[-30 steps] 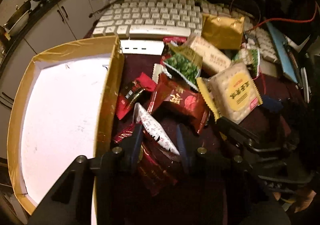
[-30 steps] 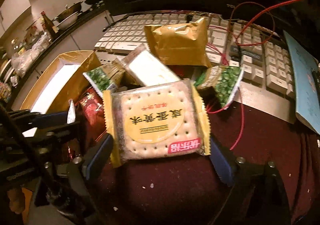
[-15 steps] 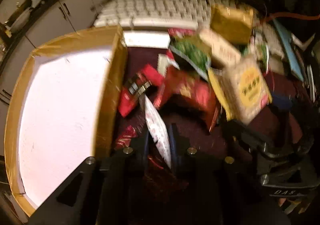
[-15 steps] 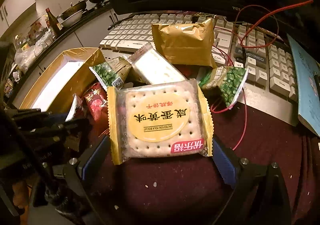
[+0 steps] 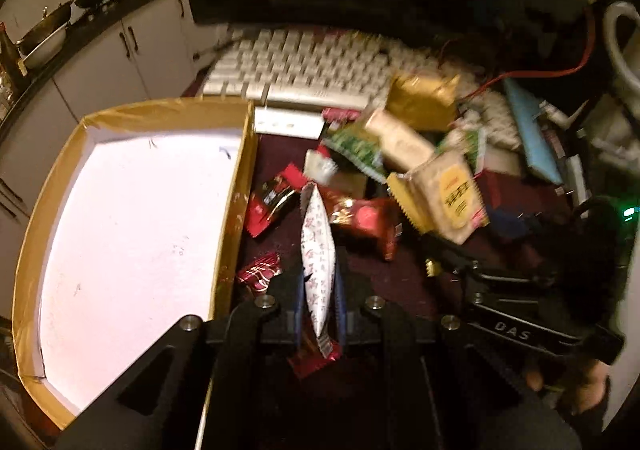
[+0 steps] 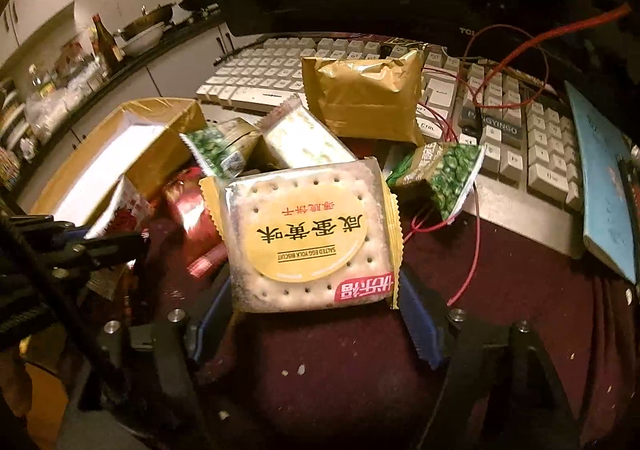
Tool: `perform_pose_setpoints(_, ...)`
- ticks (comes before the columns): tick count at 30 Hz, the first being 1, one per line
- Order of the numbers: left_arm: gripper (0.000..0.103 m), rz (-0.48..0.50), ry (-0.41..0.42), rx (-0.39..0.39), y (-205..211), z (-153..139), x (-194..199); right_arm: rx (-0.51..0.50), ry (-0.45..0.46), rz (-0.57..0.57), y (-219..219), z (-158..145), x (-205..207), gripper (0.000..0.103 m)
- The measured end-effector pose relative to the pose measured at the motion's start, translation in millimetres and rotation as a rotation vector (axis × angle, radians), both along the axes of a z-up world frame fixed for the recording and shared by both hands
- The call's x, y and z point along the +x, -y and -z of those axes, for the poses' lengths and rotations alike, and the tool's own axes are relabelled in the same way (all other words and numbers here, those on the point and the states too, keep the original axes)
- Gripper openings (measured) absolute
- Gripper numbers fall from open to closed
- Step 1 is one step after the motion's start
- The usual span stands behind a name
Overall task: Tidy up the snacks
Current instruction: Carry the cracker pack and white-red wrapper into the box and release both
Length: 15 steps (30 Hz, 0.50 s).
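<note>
My left gripper (image 5: 318, 290) is shut on a white snack packet with red print (image 5: 316, 250), held on edge above the dark red cloth, just right of a gold-rimmed box with a white floor (image 5: 132, 234). My right gripper (image 6: 316, 290) is shut on a salted egg yolk biscuit pack (image 6: 304, 238), lifted a little above the cloth; this pack also shows in the left wrist view (image 5: 448, 194). Loose snacks lie in a pile: red packets (image 5: 360, 218), green pea packets (image 6: 440, 174), a gold packet (image 6: 360, 98) and a pale wafer packet (image 6: 300, 138).
A white keyboard (image 5: 304, 66) lies behind the pile, a second keyboard (image 6: 520, 130) to the right with a red wire (image 6: 476, 234) over it. A blue booklet (image 6: 604, 178) lies at the far right. A dark monitor stands at the back.
My left gripper closed on the white packet and raised it off the cloth. My right gripper lifted slightly with the biscuit pack.
</note>
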<state>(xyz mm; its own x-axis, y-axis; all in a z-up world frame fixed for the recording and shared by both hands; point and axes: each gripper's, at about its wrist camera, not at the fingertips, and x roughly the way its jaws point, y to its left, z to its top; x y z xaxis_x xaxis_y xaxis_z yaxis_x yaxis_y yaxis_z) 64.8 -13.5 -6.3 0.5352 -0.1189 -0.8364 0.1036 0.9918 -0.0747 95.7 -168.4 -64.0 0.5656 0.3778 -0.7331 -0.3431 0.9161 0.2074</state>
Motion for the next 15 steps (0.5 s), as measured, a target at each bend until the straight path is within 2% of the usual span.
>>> perform_pose_setpoints(5,0.014,0.016,0.062,-0.041,-7,-18,-18,0.063,0.067,0.040,18,-19,-33,0.075)
perform_pose_setpoints(11,0.014,0.007,0.067,-0.098,-25,-21,-33,0.140,0.106,0.081,20,-28,-66,0.075)
perform_pose_setpoints(15,0.014,-0.003,0.082,-0.128,-36,-26,-44,0.203,0.133,0.070,17,-35,-79,0.075)
